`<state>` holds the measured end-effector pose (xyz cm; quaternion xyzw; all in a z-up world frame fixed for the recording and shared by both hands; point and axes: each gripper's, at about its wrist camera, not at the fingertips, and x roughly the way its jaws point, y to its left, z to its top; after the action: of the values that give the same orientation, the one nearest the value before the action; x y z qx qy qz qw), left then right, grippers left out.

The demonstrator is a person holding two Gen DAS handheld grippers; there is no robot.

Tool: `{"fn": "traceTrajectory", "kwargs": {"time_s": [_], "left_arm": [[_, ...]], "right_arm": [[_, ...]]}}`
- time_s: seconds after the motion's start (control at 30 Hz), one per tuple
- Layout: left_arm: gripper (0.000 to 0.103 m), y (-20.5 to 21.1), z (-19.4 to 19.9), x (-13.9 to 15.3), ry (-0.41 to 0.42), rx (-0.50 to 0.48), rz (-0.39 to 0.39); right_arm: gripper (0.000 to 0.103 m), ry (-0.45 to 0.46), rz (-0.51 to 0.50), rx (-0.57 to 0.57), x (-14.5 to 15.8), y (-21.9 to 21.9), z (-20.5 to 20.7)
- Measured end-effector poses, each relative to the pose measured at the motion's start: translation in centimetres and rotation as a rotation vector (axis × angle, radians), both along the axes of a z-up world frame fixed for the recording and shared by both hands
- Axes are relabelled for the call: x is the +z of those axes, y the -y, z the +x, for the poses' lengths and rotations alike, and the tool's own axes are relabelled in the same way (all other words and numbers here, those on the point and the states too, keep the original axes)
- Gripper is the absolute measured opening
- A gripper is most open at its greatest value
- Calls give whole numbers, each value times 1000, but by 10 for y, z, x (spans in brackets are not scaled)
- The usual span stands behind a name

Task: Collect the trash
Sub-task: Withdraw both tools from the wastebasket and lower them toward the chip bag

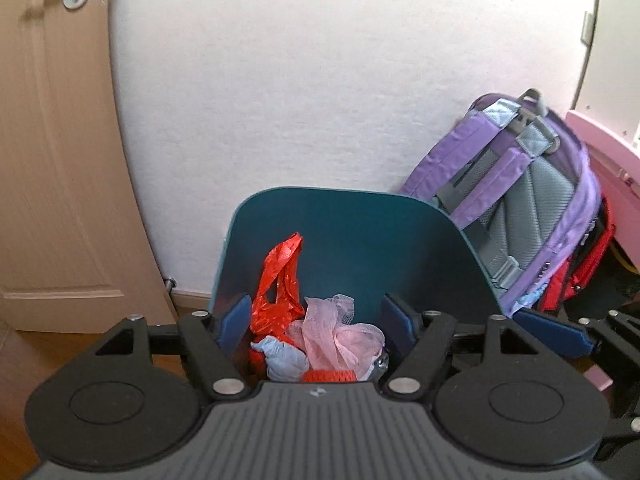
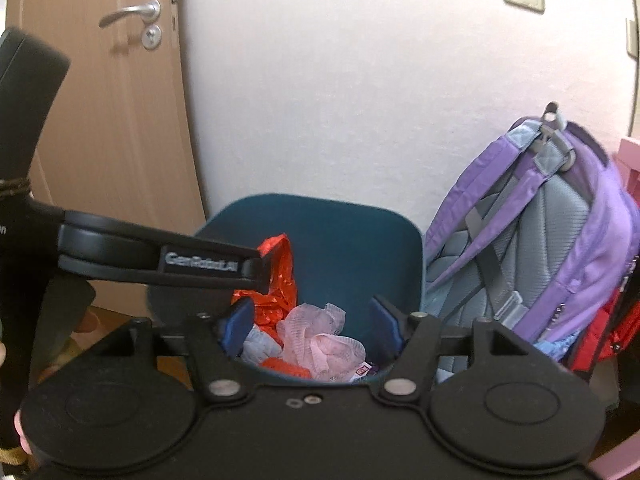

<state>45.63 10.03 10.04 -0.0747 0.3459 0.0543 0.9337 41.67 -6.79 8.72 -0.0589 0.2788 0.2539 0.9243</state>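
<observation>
Two hand-held grippers hang over a teal plastic waste bin point(image 1: 344, 232) standing on the floor against a white wall, w/ a purple fabric backpack point(image 1: 532, 196) leaning just beside it and a light wooden door point(image 1: 60, 152) off to the other side. The left hand-held gripper point(image 1: 318, 320) is released, blue pads spread wide w/ nothing pinched between them; the right hand-held gripper point(image 2: 312, 322) likewise stands apart and empty. Both point down into the bin's mouth.

The trash sits inside the bin: a crinkled red plastic bag point(image 1: 280, 284) rising tallest, a wad of pink mesh netting point(image 1: 336, 332) beside it at centre, a pale blue crumpled wrapper point(image 1: 280, 356) at the near side, and a red scrap point(image 1: 330, 376) at the near rim. From the right wrist view a small white label w/ red print point(image 2: 360, 372) shows near the front. What lies deeper is hidden.

Judged by looks, all of it is light, soft and limp. The red film is prob. slippery and springs back; best pinched at its upstanding loop, approx. the top fold. The netting should snag easily on pads, so take it at a bunched ridge, not a loose edge. Nothing here looks fragile. The bin itself is stiff, smooth-walled, and would be taken by its rim.
</observation>
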Motion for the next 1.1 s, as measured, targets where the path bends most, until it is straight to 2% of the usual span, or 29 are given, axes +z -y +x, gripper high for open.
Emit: {"fn": "traceTrajectory", "kwargs": {"time_s": [0.3, 0.37, 0.6, 0.87, 0.93, 1.0, 1.1], "left_arm": [[76, 4, -66, 26, 50, -33, 29], [81, 6, -82, 30, 57, -46, 34], [82, 11, -130, 30, 61, -88, 30], [82, 9, -172, 10, 52, -104, 39], [86, 8, -180, 2, 46, -116, 32], [96, 6, -187, -7, 45, -136, 20], [102, 3, -195, -23, 40, -161, 19]], "right_arm": [[75, 31, 30, 14, 23, 24, -48], [79, 33, 38, 22, 24, 27, -59], [84, 27, 55, 63, 21, 39, -101], [93, -5, 73, 95, 2, 51, -134], [95, -22, 84, 93, -7, 54, -138], [96, -42, 91, 92, -19, 56, -140], [98, -85, 96, 85, -45, 60, -143]]}}
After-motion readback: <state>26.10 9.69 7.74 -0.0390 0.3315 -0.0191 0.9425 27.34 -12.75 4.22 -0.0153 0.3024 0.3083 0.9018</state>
